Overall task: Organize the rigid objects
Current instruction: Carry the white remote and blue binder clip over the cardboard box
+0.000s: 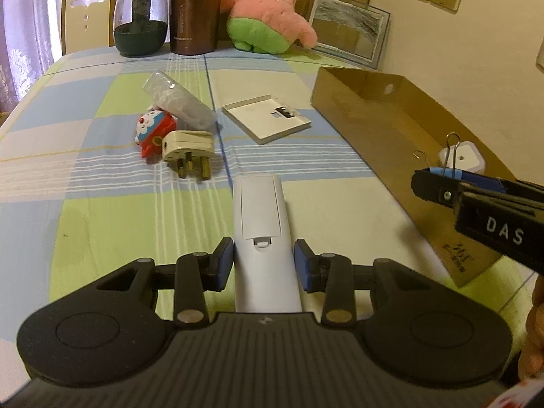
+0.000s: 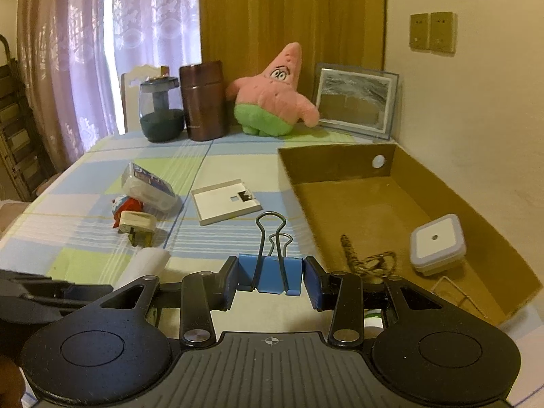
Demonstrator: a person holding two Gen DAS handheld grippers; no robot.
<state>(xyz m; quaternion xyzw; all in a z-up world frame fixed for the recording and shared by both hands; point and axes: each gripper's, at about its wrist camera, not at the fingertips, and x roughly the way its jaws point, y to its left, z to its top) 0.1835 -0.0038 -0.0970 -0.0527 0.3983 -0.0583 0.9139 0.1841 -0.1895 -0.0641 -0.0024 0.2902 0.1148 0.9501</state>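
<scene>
1. Smooth white plastic is seen on the remote.
2. The binder clip looks painted blue metal with wire handles.
3. The worktop is covered in checked cloth.
4. Matt brown cardboard forms the box.

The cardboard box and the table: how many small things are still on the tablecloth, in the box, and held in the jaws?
On the tablecloth: 4 (clear plastic packet, red-and-white toy, cream plug, white flat lid)
In the brown cardboard box: 2 (white square case, twine)
Held: 2 (white remote, blue binder clip)
Total: 8
</scene>
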